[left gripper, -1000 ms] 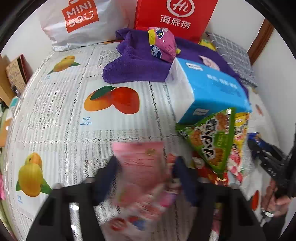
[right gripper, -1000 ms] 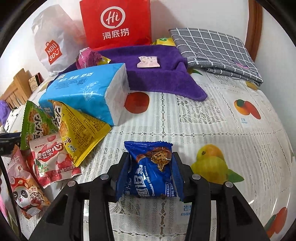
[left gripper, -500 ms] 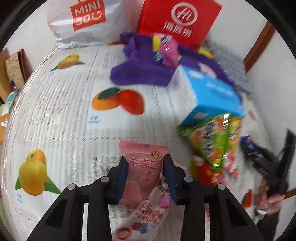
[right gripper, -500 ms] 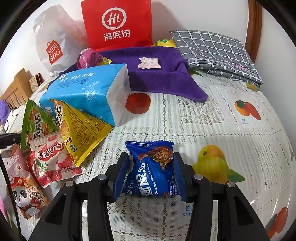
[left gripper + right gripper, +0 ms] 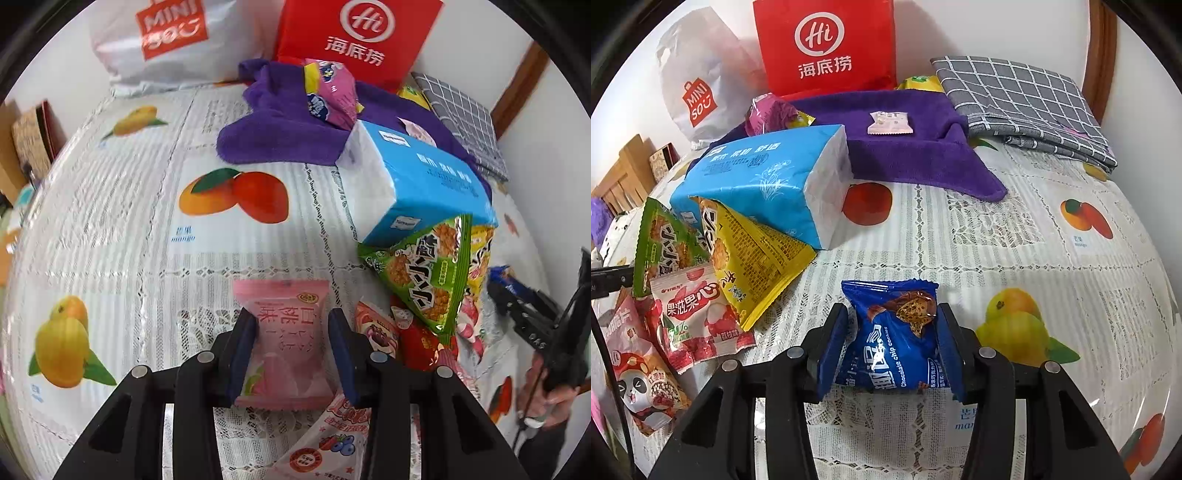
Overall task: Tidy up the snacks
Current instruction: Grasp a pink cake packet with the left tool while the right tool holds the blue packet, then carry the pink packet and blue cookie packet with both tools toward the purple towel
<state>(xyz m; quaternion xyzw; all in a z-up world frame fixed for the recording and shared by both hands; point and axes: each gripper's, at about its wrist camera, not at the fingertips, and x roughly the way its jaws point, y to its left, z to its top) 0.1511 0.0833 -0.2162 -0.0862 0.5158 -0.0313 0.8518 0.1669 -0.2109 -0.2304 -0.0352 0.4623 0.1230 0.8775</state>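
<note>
Nearest the left wrist camera, a pink peach-flavour snack packet (image 5: pixel 286 339) is seen between the blue pads of the left gripper (image 5: pixel 291 345); the jaws are opening, though both pads are still laid against the packet's sides. It lies on the fruit-printed tablecloth (image 5: pixel 122 229), partly over a white berry-printed packet (image 5: pixel 325 443). In the right wrist view, a blue chocolate chip cookie packet (image 5: pixel 895 338) is framed by the right gripper (image 5: pixel 892 347), whose jaws are likewise opening: a gap is visible at the left pad, while the right pad is touching the wrapper. To the left of it, a pile of snacks is spread: a panda-printed bag (image 5: pixel 646 387), a red lychee candy bag (image 5: pixel 694 317), a green triangular bag (image 5: pixel 665 247) and a yellow triangular bag (image 5: pixel 753 254). Both triangular bags are leaned on a blue tissue pack (image 5: pixel 764 181). Farther back, a purple towel (image 5: pixel 905 147) carries a small pale candy (image 5: pixel 889 122) and a magenta packet (image 5: pixel 768 114). A grey checked cloth (image 5: pixel 1023 103), a red paper bag (image 5: pixel 827 48) and a white Miniso bag (image 5: pixel 698 85) are set against the wall.
</note>
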